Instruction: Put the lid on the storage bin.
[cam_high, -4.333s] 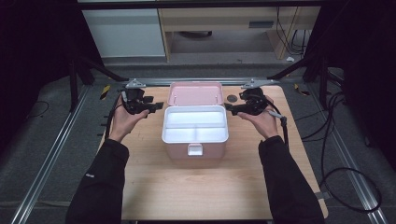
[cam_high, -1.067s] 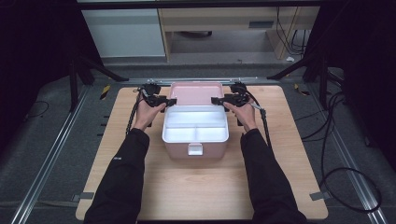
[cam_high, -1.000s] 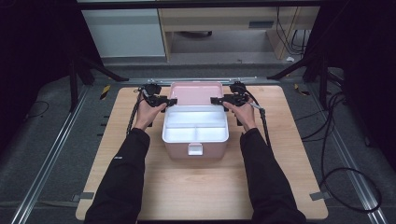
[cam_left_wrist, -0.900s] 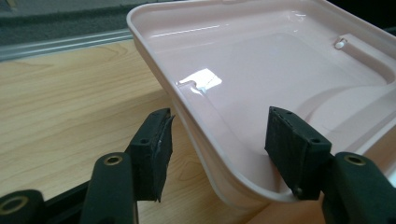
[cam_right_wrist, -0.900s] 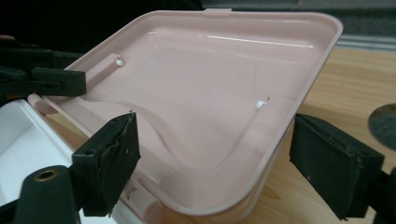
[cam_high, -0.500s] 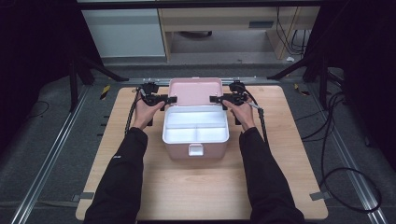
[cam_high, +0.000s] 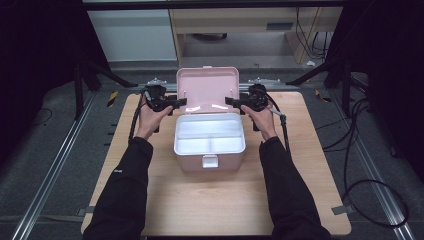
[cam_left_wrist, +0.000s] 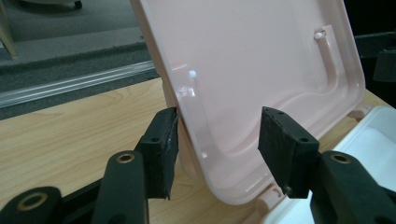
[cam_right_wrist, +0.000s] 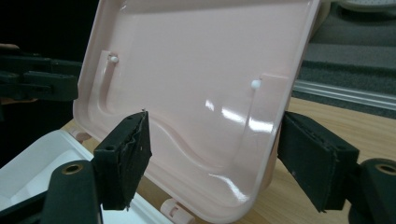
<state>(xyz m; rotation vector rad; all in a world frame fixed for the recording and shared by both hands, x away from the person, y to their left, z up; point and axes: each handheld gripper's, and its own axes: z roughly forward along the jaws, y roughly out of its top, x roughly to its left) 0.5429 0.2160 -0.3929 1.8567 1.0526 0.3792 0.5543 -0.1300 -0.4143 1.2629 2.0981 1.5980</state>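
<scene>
Pink lid (cam_high: 207, 86) tilted up at frame centre, over white tray (cam_high: 209, 138). Left gripper (cam_left_wrist: 219, 140) and right gripper (cam_right_wrist: 212, 154) straddle side edges, jaws part-open and just closing, no firm pinch seen. Lower lid evenly, both sides together.

high view looks down over the table; both gripper views closely share the pink lid (cam_high: 208, 86).

Long black sleeves are worn on both arms. Each gripper is black, the left gripper (cam_high: 176, 101) and the right gripper (cam_high: 234, 101) alike. Small brass rings are set into the jaws. Rough black pads (cam_left_wrist: 164, 150) are fitted inside. A black cable (cam_high: 134, 120) is trailed from each.
</scene>
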